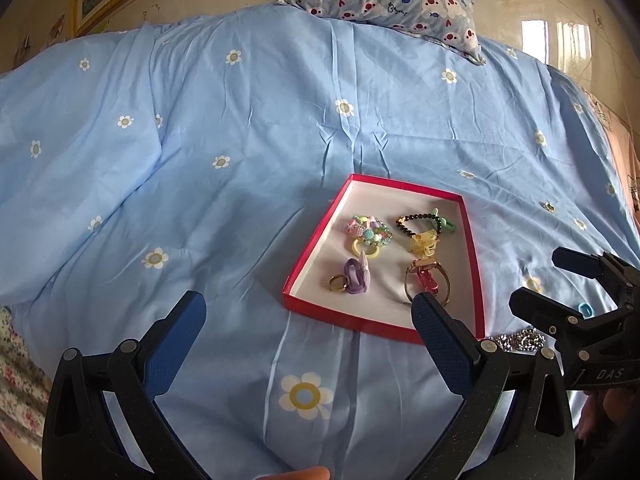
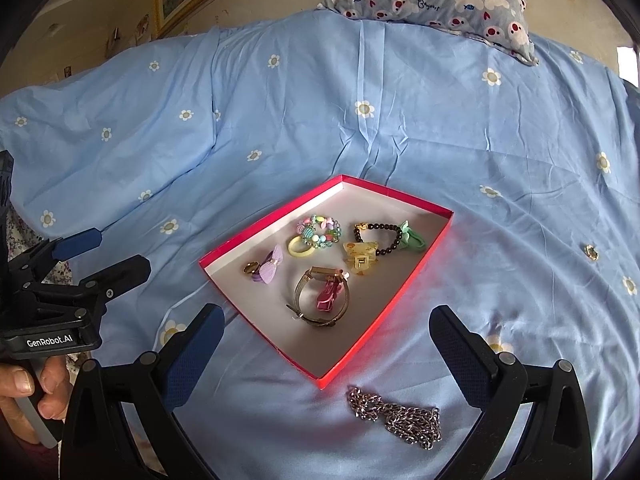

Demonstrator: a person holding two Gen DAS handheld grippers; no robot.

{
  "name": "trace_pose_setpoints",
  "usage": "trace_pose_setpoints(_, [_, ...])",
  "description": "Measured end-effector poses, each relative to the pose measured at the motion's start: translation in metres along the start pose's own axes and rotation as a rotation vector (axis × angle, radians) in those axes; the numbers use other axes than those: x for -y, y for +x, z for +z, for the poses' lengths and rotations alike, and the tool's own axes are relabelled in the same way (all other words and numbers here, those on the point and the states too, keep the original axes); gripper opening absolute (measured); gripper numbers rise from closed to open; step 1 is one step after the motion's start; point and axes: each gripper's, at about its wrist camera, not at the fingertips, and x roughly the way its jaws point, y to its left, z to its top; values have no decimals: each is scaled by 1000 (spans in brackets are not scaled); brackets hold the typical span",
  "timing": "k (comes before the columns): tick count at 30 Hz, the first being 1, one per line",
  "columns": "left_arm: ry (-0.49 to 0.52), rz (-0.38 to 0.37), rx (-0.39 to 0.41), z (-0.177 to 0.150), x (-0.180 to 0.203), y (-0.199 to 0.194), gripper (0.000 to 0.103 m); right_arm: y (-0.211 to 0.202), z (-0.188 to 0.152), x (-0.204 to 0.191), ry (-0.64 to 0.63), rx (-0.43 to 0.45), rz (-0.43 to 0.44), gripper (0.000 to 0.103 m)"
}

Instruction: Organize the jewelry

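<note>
Jewelry is mostly sitting inside the red tray [image 2: 384, 312] already, which is lying on the blue bedspread [image 2: 280, 120]: a beaded bracelet [image 2: 318, 232], a yellow hair tie [image 2: 298, 249], a black bead bracelet [image 2: 380, 236], a green tie [image 2: 412, 238], a yellow claw clip [image 2: 360, 258], a gold ring [image 2: 251, 268], a purple bow [image 2: 270, 270], and a watch [image 2: 322, 300] with a pink clip [image 2: 328, 296] lying on it. Judging by this, the sorting is looking well along, with a few pieces remaining outside: a silver chain [image 2: 400, 420] is lying bunched on the bedspread just beside the tray's near corner, a small gold piece [image 2: 591, 252] is resting well apart to the right, and in the left wrist view a little blue ring [image 1: 585, 310] is showing past the tray's right side. The right gripper [image 2: 326, 344] is hovering with its fingers [image 2: 192, 352] spread wide and holding nothing, the chain lying between them and slightly ahead, so it is probably the next piece to be collected. The left gripper [image 1: 308, 320] is also hanging above the bedspread with fingers [image 1: 176, 344] wide apart, gripping nothing and touching nothing, its right finger overlapping the tray's near edge only in the view
</note>
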Motion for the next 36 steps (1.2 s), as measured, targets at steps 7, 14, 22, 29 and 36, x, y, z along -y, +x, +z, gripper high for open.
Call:
trace_pose_setpoints(7, [-1,4,2,0,0,0,103,0,0,0,3,7,1,103])
trace_pose_setpoints(14, [2,2,0,0,1,1,103,1,1,0,5,7,2,103])
trace_pose_setpoints(22, [3,2,0,0,1,1,103,0,1,0,6,6,6,103])
trace_pose_setpoints(29, [4,3,0,0,2,2,103,0,1,-2,5,8,9,103])
trace_pose_setpoints(36, [5,4,0,0,2,2,103,0,1,-3,4,9,10,103])
